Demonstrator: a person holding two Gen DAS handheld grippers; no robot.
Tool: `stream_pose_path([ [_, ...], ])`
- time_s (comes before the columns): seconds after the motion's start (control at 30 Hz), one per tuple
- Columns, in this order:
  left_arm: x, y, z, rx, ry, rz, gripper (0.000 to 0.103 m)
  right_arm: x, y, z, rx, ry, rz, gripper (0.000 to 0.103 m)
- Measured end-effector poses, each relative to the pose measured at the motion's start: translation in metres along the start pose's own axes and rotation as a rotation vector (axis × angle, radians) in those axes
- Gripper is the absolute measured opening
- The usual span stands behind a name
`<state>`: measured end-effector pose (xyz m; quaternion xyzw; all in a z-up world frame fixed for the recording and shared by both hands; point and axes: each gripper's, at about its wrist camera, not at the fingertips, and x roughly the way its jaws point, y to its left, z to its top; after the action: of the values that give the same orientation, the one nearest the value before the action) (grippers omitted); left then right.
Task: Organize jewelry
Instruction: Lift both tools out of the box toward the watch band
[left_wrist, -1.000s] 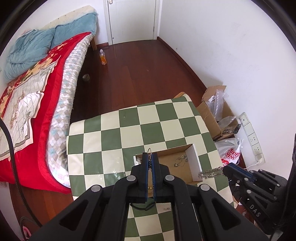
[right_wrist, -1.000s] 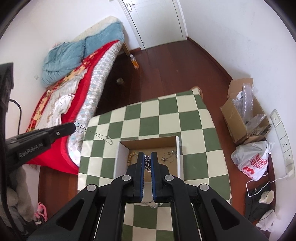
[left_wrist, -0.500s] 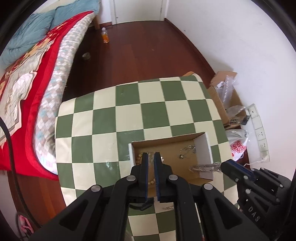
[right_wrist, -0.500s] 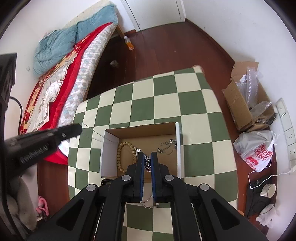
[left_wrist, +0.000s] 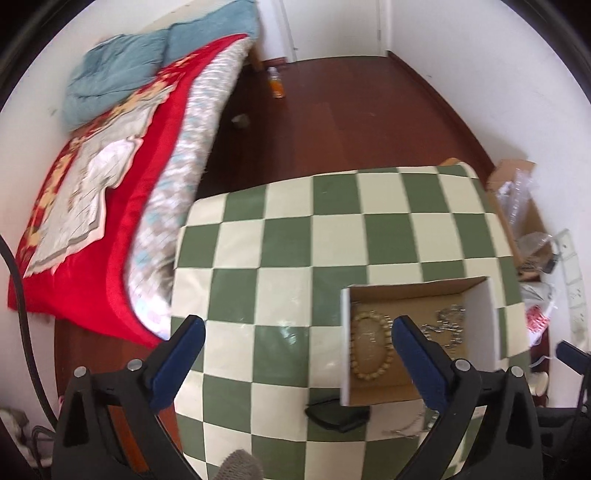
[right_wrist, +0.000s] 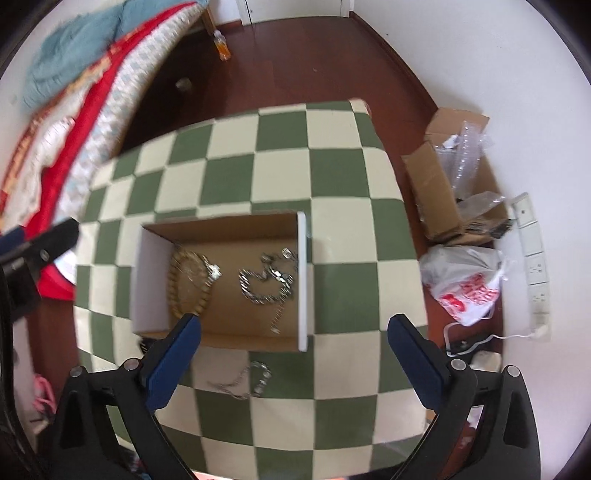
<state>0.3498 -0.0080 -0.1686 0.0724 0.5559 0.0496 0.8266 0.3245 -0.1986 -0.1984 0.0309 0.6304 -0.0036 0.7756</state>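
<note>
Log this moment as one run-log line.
left gripper: open, empty | right gripper: open, empty | box: beaded bracelet, silver chains inside | loose chain: on table, outside box

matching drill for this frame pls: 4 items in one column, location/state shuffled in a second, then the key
Items
1. wooden bead bracelet
2. silver chain necklace
3. loose silver chain
4. orange bottle

Places
A. on the checkered tablecloth, outside the cardboard box
B. on the wood floor by the bed
C. left part of the box floor
D. right part of the box floor

Pairs: 1-C, 2-D, 3-A, 4-B
</note>
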Motion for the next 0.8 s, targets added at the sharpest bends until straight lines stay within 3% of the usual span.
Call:
stream_pose_path([
  [0.2,0.005,0.005,-0.029,0.008,-0.017,0.007,0.103,0.009,0.006,-0.016,-0.015,-0.012,-0.077,0.103],
  [0.4,-0.002,0.017,-0.054,-0.028,-0.029,-0.001,0.103,0.005,0.013,-0.029,-0.005,-0.044,-0.065,0.103],
  [0.8,-0.064,0.038,-0.095,-0.057,-0.169,0.013,0.103,-0.045,0.023,-0.069,-0.003,-0.195,-0.075,0.103],
])
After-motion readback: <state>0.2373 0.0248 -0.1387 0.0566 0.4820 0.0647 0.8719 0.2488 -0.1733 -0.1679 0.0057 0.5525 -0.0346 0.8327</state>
